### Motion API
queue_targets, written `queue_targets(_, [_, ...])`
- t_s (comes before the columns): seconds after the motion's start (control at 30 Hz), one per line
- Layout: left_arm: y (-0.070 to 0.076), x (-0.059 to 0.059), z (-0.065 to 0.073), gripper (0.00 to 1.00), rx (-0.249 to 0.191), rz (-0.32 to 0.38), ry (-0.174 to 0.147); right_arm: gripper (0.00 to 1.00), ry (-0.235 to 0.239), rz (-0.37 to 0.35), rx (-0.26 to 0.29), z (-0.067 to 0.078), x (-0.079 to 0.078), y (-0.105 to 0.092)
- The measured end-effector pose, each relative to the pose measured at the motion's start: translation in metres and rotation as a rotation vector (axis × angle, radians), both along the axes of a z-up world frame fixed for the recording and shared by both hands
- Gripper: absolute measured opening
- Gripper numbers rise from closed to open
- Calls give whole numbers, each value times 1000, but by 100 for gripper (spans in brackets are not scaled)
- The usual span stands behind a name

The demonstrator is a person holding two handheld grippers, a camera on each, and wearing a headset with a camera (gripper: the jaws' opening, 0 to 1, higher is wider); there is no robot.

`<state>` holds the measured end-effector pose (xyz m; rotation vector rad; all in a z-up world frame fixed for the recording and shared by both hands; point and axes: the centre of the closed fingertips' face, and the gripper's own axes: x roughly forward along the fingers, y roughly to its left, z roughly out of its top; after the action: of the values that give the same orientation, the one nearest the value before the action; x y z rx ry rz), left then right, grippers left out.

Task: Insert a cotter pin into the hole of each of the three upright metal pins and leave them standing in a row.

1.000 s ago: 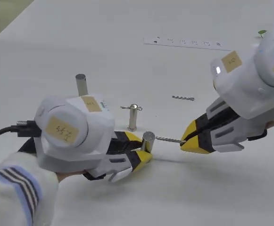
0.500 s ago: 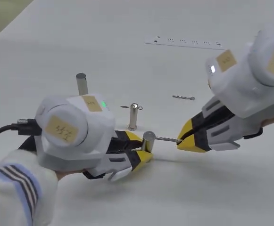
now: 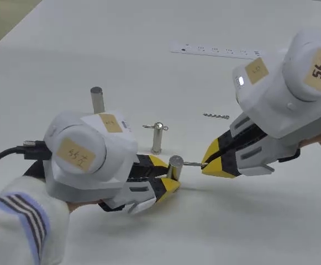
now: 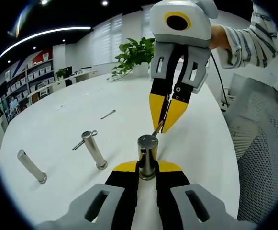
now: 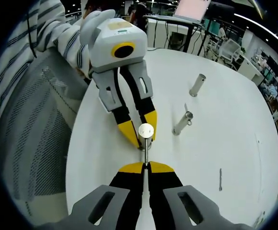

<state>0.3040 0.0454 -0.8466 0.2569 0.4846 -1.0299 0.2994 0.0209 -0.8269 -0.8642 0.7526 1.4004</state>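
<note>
Steel fitted pin [image 3: 157, 138] stands behind gripped pin [image 3: 175, 167]; loose cotter pin [image 3: 215, 116] beyond.

Bare table [image 3: 248, 221] lies open near right. An upright pin [image 3: 157, 139] stands close behind the held pin [image 3: 174, 165]; a loose cotter pin [image 3: 216, 116], apparently flat, lies beyond.

Three upright metal pins [image 3: 96, 99] [image 3: 157, 139] [image 3: 174, 167], three cotter pins [image 3: 149, 126] [image 3: 193, 163] [image 3: 215, 116], two tongs [image 3: 168, 175] [image 3: 207, 164], one power strip [image 3: 215, 51]

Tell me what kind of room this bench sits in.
Probably an open-plan office or lab: a big white table, a potted plant beyond it, and a mesh chair alongside.
</note>
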Motion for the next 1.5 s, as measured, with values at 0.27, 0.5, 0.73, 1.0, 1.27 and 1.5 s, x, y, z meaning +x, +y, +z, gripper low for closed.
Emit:
queue_targets(0.27, [-1,1,-1,11,-3,-1,4,4,11,-15,23,0,-1,8])
queue_targets(0.5, [-2,2,-1,11,-4,-3,8,4,-2,14,19,0,-2,14])
queue_targets(0.73, [-2,3,-1,11,-5,-1,11,12,16,19,36,0,-5,15])
queue_targets(1.0, [-2,3,-1,11,-9,2,14,10,25,-3,16,-1,-5,1])
queue_targets(1.27, [-2,2,-1,11,-11,7,16,5,20,-29,64,8,0,5])
queue_targets(1.5, [-2,2,-1,11,-17,7,14,4,29,-22,81,9,-2,13])
